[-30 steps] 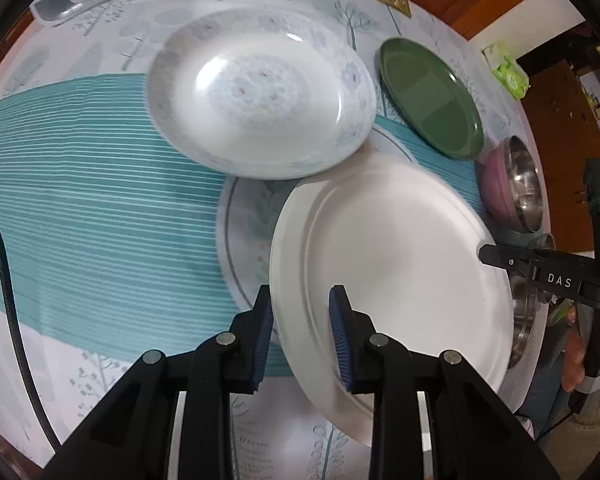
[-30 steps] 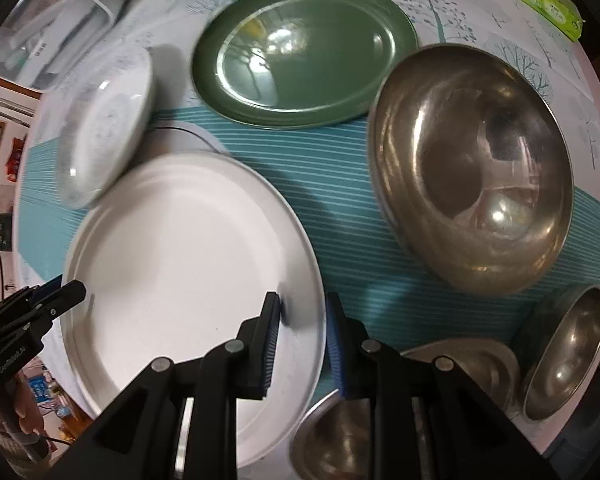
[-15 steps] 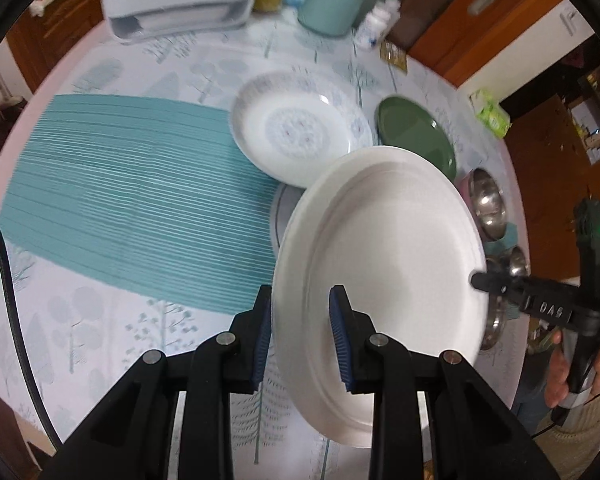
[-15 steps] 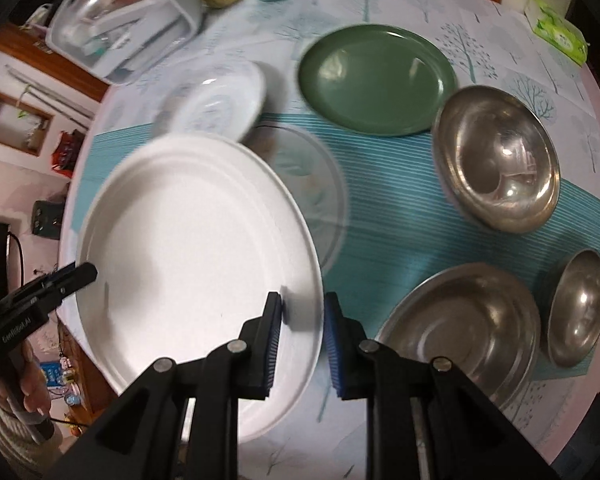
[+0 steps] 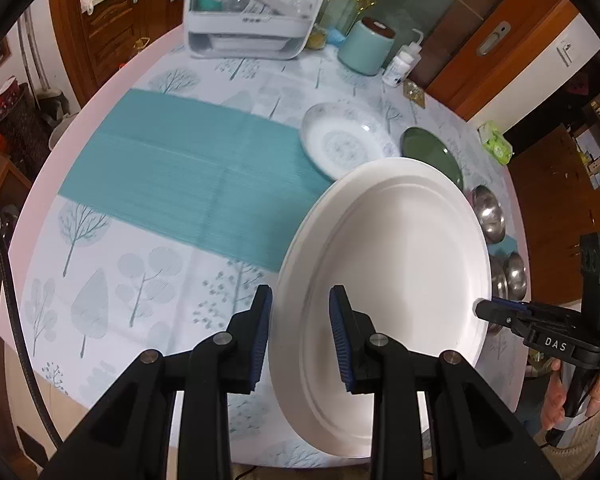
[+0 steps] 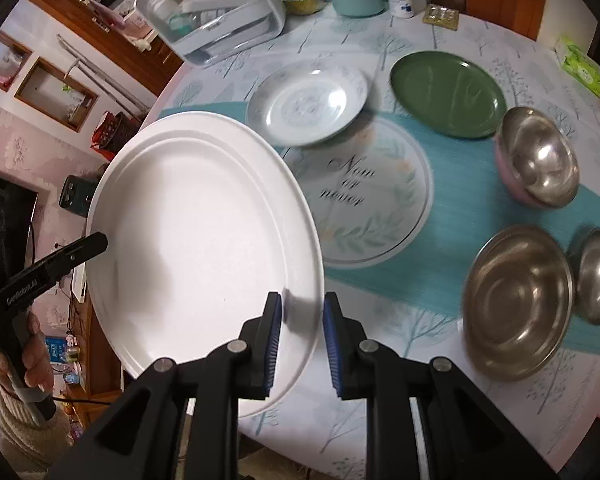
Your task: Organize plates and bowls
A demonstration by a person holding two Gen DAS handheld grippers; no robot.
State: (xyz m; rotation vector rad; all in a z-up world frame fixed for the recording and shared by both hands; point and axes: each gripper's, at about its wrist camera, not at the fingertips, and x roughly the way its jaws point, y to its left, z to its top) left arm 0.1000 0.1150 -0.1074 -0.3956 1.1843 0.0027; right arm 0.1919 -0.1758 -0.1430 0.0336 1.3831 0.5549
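Observation:
I hold a large white oval plate [image 5: 388,264] [image 6: 204,232] in the air above the table, tilted, by two opposite rims. My left gripper [image 5: 300,320] is shut on its near-left rim. My right gripper [image 6: 300,320] is shut on the opposite rim, and its tip [image 5: 484,308] shows at the plate's far side in the left wrist view. On the table lie a floral plate [image 6: 306,104], a green plate [image 6: 448,92] and a printed "Now or never" plate [image 6: 376,196]. Three steel bowls [image 6: 540,156] [image 6: 516,300] [image 6: 596,276] stand on the right.
A white dish rack [image 5: 256,8] stands at the table's far edge, with a teal canister [image 5: 366,46] and a small bottle [image 5: 398,66] beside it. A teal striped runner [image 5: 188,168] crosses the round table. A person's hand [image 6: 32,360] grips the left tool.
Both grippers have lifted the white plate up and back from the table. The printed plate that lay under it now shows, and the whole table looks farther away.

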